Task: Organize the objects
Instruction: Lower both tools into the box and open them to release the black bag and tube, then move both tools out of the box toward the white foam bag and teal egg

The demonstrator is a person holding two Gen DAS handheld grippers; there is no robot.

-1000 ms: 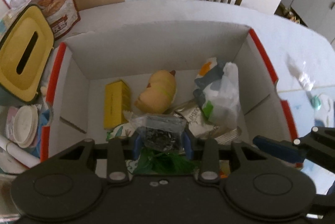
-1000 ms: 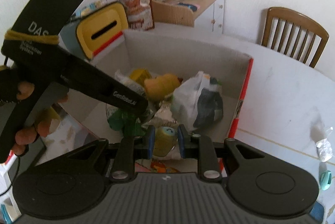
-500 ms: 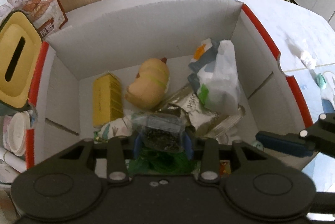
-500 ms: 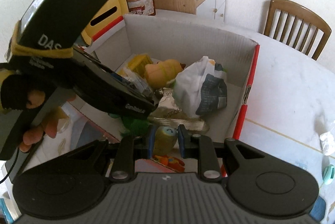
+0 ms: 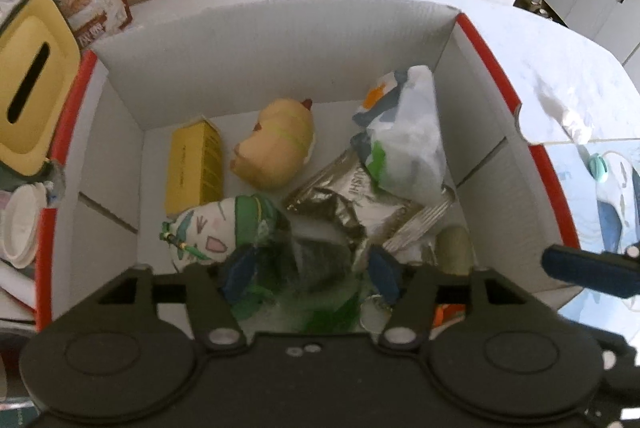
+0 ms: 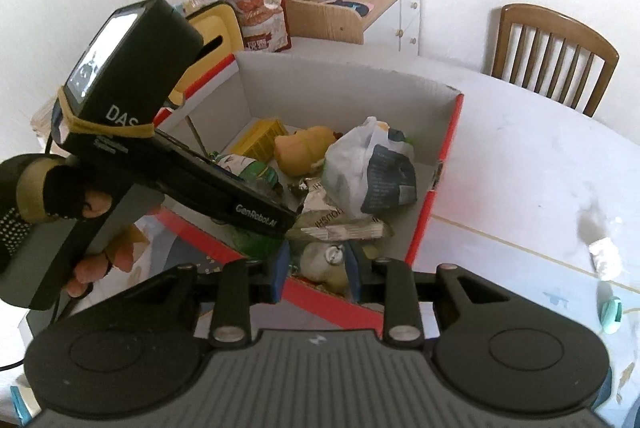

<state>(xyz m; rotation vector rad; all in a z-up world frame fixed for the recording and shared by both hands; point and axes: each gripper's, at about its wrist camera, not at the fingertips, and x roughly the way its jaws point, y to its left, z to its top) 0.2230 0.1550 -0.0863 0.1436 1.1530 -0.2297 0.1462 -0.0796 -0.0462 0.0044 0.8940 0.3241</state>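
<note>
Left claw (image 5: 310, 270) spreading above a dark, crinkly clear packet (image 5: 320, 260) lying loose between its blue pads, low in the white corrugated cardboard box (image 5: 280, 39). Right claw (image 6: 316, 268) also spreading around a small rounded yellowish toy (image 6: 326, 264) at the near-right corner.
</note>
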